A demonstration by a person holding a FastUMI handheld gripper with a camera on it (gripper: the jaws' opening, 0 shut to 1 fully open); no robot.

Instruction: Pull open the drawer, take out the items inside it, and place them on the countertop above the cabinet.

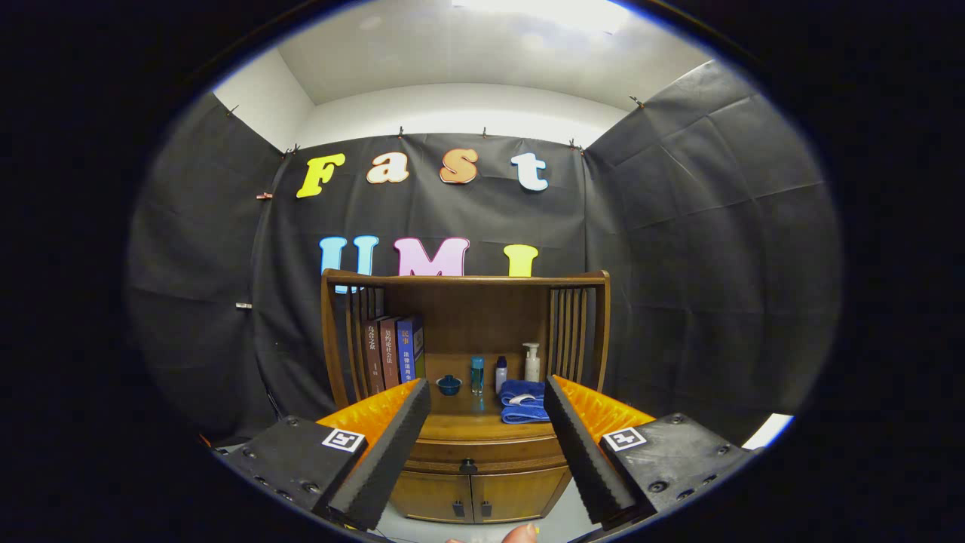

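A wooden cabinet (464,302) stands ahead against the black booth wall. Its shallow drawer (452,452) with a small dark knob (468,467) sits shut just under the countertop (460,422), between and beyond my fingers. My gripper (486,392) is open, its fingers spread wide and some way short of the cabinet, with nothing between them. The inside of the drawer is hidden.
On the countertop stand three books (393,351) at the left, a small blue cup (449,385), a teal bottle (477,374), a small white bottle (501,373), a pump bottle (532,362) and a folded blue towel (524,401). Two lower doors (471,496) sit under the drawer. A fingertip (520,534) shows below.
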